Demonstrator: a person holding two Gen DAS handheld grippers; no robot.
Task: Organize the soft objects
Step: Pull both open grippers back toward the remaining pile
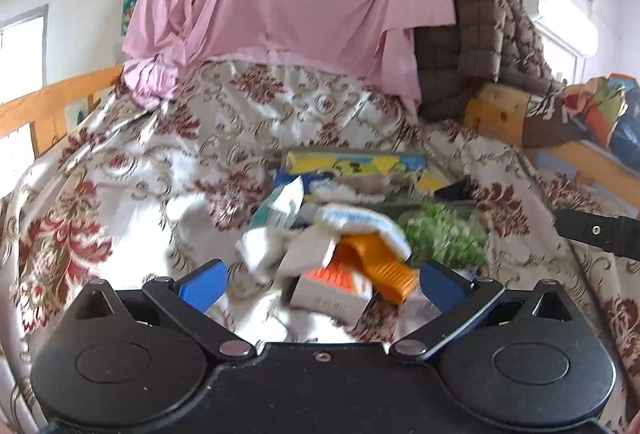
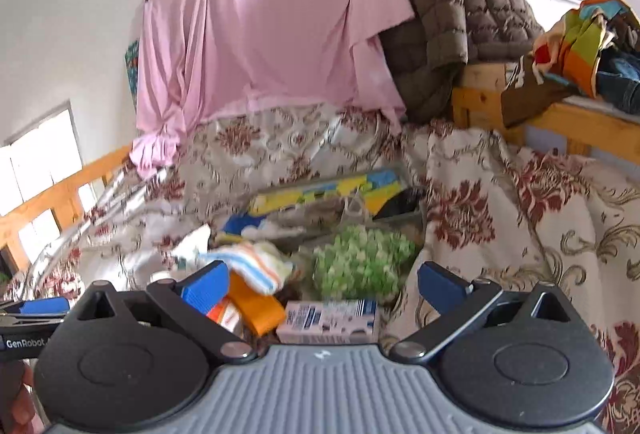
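Jaws spread and empty on both the left gripper (image 1: 320,284) and right gripper (image 2: 322,284), so approach low over the striped cloth (image 2: 256,266) lying atop the clutter beside the green plant (image 2: 362,260), pinching fabric only.

We see a bed (image 1: 120,162) draped in a floral cover, on which lie a green fluffy bunch (image 1: 444,234), a striped cloth (image 2: 256,266), an orange piece (image 1: 380,270), small boxes (image 2: 332,320) and a colourful tray (image 1: 356,164).
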